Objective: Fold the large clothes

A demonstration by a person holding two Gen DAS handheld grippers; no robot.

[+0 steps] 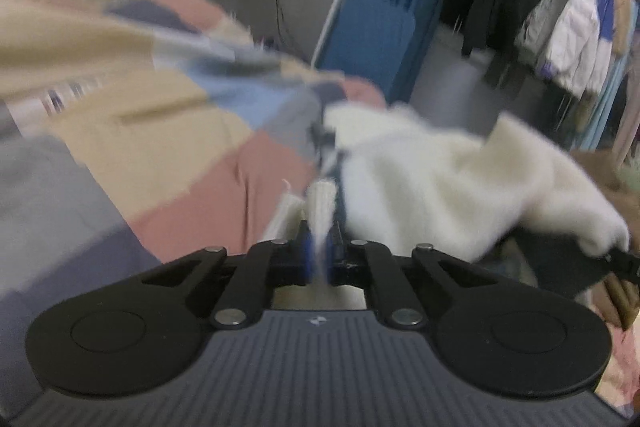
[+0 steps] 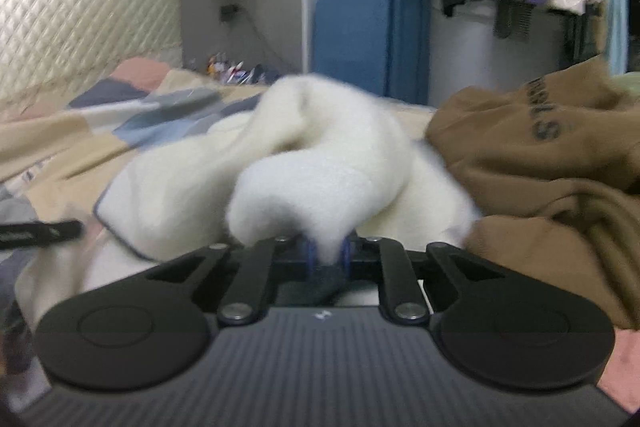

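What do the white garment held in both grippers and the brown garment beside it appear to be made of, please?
White garment: probably fleece or sherpa, with a fuzzy, matte pile and soft, thick folds; blur limits certainty. Brown garment: apparently smooth cotton-like jersey or sweatshirt knit, matte, creased, with dark printed lettering.
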